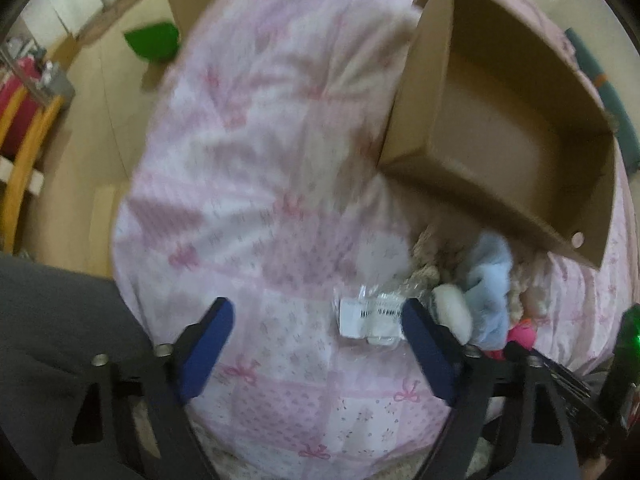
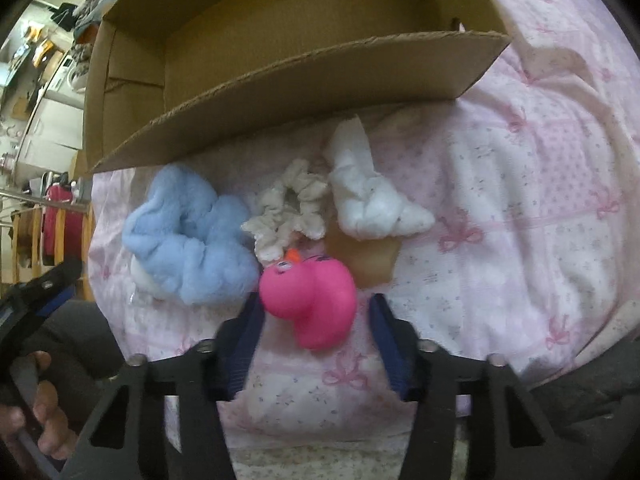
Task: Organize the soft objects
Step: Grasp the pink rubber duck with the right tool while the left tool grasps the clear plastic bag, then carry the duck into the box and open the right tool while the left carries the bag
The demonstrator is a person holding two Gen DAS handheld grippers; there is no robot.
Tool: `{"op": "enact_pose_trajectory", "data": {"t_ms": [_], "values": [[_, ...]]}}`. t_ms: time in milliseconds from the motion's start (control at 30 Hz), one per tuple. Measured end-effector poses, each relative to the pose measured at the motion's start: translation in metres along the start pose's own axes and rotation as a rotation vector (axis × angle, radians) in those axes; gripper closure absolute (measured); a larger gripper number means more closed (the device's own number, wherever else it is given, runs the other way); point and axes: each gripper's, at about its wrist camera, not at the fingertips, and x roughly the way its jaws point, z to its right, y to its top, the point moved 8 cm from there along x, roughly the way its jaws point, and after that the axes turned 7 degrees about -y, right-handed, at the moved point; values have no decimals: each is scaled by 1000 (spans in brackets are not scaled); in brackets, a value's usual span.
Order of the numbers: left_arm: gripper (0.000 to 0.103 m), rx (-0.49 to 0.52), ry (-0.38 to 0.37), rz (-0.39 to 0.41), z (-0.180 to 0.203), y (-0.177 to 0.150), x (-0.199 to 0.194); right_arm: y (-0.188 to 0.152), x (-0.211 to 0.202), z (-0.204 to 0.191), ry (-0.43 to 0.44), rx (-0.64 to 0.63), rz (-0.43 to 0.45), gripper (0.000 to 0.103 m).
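A row of soft things lies on the pink bedspread with bow prints, just in front of the near flap of an open cardboard box. From the left in the right wrist view: a fluffy light-blue scrunchie, a beige crinkled scrunchie touching it, then a white knotted cloth beside that. A bright pink rubber duck with an orange beak sits nearest the camera, against the blue scrunchie.

The left gripper points down at the bedspread with its blue pads wide apart. A clear packet with a white barcode label lies between them, close to the right pad; the blur leaves it unclear whether that pad touches it, and nothing is gripped. In the right wrist view a hand holds this gripper at the left edge.

The right gripper tilts steeply down over the duck. Its pads stand on either side of the duck, the left one about touching it, the right one apart, so the duck is not yet pinched.
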Motion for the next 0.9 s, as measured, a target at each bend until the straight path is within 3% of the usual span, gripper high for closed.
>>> {"op": "enact_pose_trajectory", "data": {"t_ms": [100, 300, 433, 567, 633, 733, 900], "values": [[34, -46, -33, -73, 1, -7, 21, -2, -8, -4, 15, -7, 28, 56], [34, -58, -73, -121, 11, -9, 42, 3, -23, -4, 79, 26, 73, 56], [52, -19, -88, -154, 25, -14, 52, 5, -34, 6, 95, 35, 94, 56], [69, 48, -85, -146, 36, -16, 58, 6, -32, 5, 100, 40, 98, 56], [89, 62, -97, -139, 41, -17, 57, 2, -40, 17, 101, 37, 100, 56], [96, 79, -103, -122, 46, -15, 47, 3, -42, 16, 105, 34, 109, 56], [99, 106, -108, -53, 46, -11, 24, 4, -46, 15, 118, 28, 123, 56]]}}
